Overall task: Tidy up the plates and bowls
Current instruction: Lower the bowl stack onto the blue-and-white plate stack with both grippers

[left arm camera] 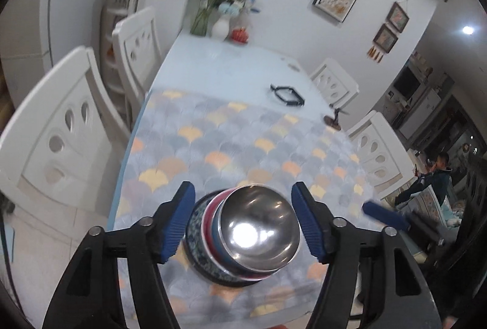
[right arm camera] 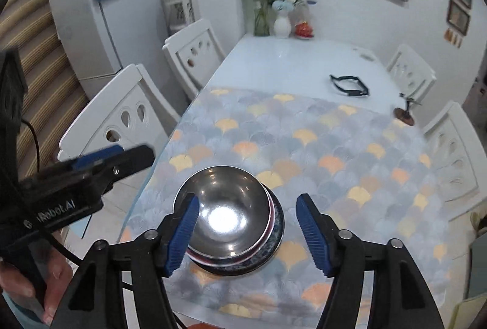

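Hovering above the steel bowl [left arm camera: 258,230], your left claw [left arm camera: 243,219] gapes wide, touching nothing; your right claw [right arm camera: 248,230] does likewise. The bowl tops a stack [right arm camera: 275,240] on the patterned surface [right arm camera: 334,146].

Steel bowl [left arm camera: 258,230] upright, nested atop stacked bowls on blue-patterned plate [left arm camera: 194,234].
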A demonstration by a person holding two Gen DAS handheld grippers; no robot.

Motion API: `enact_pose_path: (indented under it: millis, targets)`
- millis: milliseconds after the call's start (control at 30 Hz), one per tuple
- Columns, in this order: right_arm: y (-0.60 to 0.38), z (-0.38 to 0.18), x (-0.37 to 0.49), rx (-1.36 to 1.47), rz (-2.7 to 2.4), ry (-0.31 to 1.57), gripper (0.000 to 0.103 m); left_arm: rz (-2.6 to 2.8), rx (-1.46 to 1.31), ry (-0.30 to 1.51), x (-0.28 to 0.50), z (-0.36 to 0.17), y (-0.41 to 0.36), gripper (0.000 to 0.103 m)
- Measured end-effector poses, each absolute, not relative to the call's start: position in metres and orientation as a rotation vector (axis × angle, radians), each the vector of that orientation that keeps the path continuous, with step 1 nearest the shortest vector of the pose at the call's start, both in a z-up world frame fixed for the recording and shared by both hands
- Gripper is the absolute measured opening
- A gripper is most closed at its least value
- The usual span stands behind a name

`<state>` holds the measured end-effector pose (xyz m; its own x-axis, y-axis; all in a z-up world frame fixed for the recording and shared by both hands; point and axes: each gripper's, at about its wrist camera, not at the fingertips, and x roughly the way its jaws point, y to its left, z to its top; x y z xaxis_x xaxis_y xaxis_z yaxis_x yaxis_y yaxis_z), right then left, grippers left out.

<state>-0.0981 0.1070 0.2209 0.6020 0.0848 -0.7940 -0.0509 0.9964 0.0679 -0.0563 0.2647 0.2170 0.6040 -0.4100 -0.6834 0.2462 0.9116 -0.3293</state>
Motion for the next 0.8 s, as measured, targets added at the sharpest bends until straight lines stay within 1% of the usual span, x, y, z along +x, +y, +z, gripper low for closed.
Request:
enact_pose_path:
  millis: [167, 367, 667, 733, 800]
  targets:
    - [0.098, 0.219, -0.104, 0.091, 0.024, 0.948, 0.066, -0.292, -0.1, 0.821, -0.067, 0.223, 0.254, 0.065]
    - [0.09, 0.205, -0.101, 0.109, -0.036, 0.993, 0.066, -0.249, -0.087, 0.866, -0.074, 0.21, 0.259, 0.066]
    - [0.104, 0.195, -0.101, 0.084, -0.01, 1.034, 0.066, -0.181, -0.023, 0.897, -0.08, 0.202, 0.26, 0.066]
    - [0.104, 0.191, -0.1, 0.086, -0.01, 1.047, 0.066, -0.171, -0.02, 0.916, -0.08, 0.199, 0.26, 0.069]
    - [0.103, 0.187, -0.1, 0.092, -0.009, 1.062, 0.066, -0.164, -0.009, 0.947, -0.079, 0.194, 0.259, 0.069]
